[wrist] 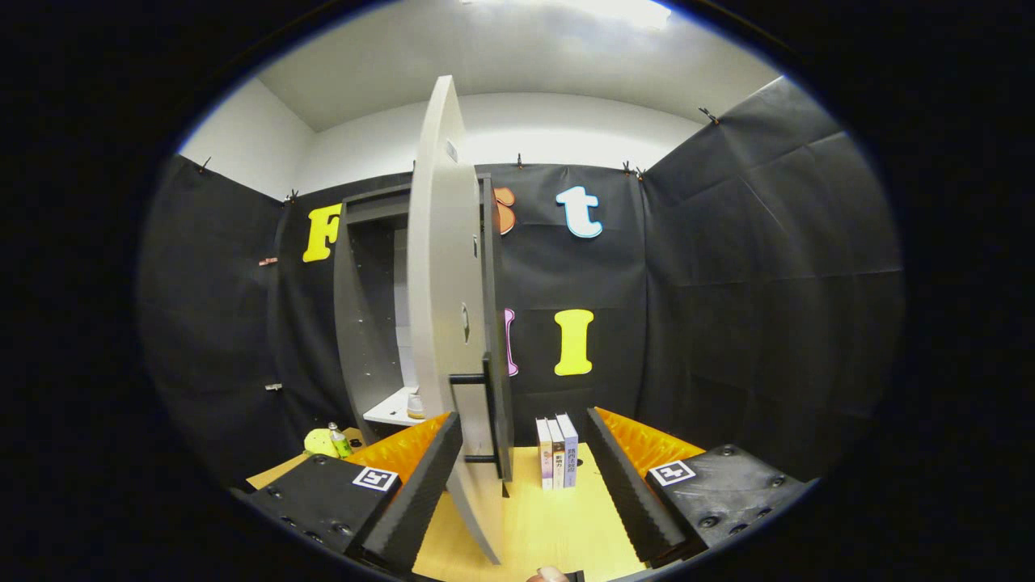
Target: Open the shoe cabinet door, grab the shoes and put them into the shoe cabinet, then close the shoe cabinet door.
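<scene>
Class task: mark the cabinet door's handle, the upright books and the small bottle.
Door handle (487, 408), gripper view: middle of its vertical bar.
Books (557, 453), gripper view: middle spine.
Bottle (340, 442), gripper view: its body.

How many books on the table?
3, upright side by side on the table, just right of the open cabinet door, beyond the open fingers, which hold nothing. The door may hide more.

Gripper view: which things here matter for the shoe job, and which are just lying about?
Job:
tall grey shoe cabinet
its open grey door with black bar handle, between the open tool fingers
small pale shoe on cabinet shelf

Lying about:
three upright books
small green-capped bottle
yellow-green round object
</scene>
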`<control>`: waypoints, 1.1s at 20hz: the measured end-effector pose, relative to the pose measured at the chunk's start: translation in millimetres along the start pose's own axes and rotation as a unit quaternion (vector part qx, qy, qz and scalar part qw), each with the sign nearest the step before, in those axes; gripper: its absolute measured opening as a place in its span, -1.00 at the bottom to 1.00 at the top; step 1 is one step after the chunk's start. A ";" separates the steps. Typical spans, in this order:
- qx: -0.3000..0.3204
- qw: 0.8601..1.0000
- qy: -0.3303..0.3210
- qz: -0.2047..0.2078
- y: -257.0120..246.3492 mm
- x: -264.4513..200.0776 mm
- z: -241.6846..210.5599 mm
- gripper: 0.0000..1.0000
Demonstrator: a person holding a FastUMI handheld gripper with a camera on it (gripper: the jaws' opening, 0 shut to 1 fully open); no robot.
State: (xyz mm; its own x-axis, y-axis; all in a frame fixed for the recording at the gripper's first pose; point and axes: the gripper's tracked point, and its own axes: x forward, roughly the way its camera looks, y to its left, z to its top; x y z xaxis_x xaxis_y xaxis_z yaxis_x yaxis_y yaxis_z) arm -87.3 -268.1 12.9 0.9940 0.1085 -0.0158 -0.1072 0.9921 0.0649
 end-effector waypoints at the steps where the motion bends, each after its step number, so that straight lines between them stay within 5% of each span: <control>1: 0.002 1.000 0.006 0.004 -1.1 6.0 -2.4 0.94; 12: -0.002 1.000 0.018 0.026 35.2 27.4 -7.1 0.95; 22: -0.010 1.000 0.014 0.026 134.6 40.3 -16.0 0.95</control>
State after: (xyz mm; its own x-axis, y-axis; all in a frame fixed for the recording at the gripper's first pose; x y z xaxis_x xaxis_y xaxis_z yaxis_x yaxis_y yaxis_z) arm -62.1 -129.2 5.1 0.9859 0.1623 -0.0404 -0.1604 0.9860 0.0461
